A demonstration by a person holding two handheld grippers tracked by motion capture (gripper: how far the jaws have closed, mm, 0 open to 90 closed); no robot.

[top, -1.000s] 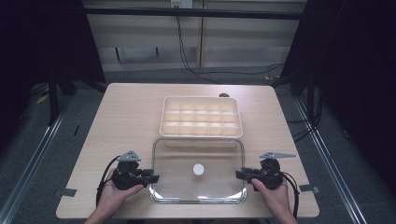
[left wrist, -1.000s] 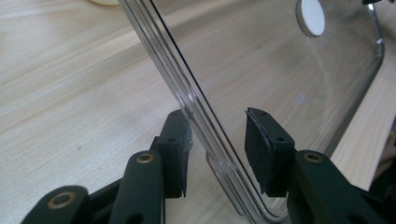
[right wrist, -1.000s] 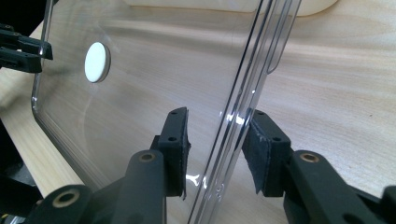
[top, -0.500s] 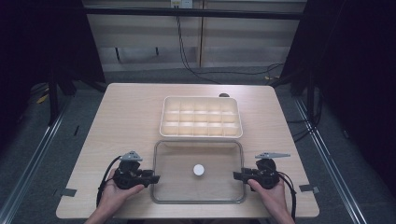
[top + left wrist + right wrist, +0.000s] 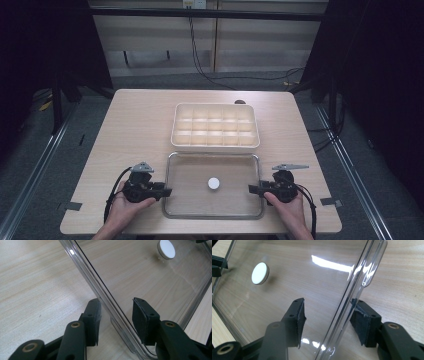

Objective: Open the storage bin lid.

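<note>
A clear rectangular lid [image 5: 200,172] with a white knob [image 5: 213,183] lies flat near the table's front edge. My left gripper [image 5: 167,191] is at the lid's left edge. In the left gripper view its jaws [image 5: 116,315] stand open astride the lid's rim [image 5: 105,298], with the knob [image 5: 167,248] farther off. My right gripper [image 5: 251,189] is at the lid's right edge. Its jaws [image 5: 328,315] are open too, and the rim [image 5: 352,290] passes close to the outer pad. A cream compartment tray [image 5: 216,106] sits just behind the lid.
The wooden table [image 5: 135,130] has bare surface to the left and right of the tray. A small dark object [image 5: 240,102] sits behind the tray. Both hands rest at the table's front edge. Cables trail from both grippers.
The lid looks slightly smaller and lower than a second ago, as if set down flat. My right gripper has shifted a little inward. The left has barely moved.
</note>
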